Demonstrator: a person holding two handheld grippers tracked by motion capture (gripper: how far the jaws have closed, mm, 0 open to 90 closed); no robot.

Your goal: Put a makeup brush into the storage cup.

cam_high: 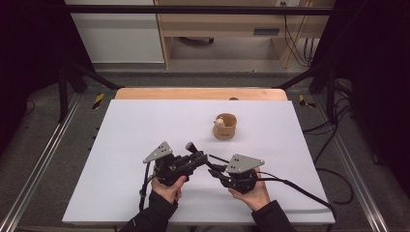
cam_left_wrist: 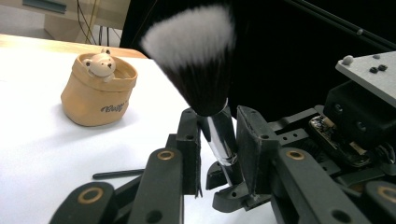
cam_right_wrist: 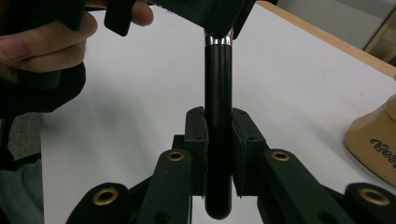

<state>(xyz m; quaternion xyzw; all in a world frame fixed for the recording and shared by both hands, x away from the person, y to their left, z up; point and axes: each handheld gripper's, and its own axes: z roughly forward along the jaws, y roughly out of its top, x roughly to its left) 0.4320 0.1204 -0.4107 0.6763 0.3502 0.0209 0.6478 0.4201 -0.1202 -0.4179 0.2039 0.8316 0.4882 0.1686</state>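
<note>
A makeup brush [cam_high: 191, 145] with a dark, white-tipped head [cam_left_wrist: 191, 51], a silver ferrule and a black handle [cam_right_wrist: 218, 116] is held between both grippers above the near middle of the white board [cam_high: 135, 125]. My left gripper [cam_high: 200, 157] [cam_left_wrist: 218, 128] has its pads against the ferrule just below the bristles. My right gripper [cam_high: 216, 170] [cam_right_wrist: 218, 128] is shut on the black handle lower down. The brush head points up and away from the person. A tan pot [cam_high: 225, 126] [cam_left_wrist: 98, 93] with a small bear figure [cam_left_wrist: 100, 64] at its rim stands farther back, to the right.
A thin black stick [cam_left_wrist: 116, 174] lies on the white board near the left gripper. The wooden table edge [cam_high: 200, 93] runs along the far side. Cables [cam_high: 300, 186] trail from the grippers toward the right front corner. The pot's side [cam_right_wrist: 373, 140] is close on the right.
</note>
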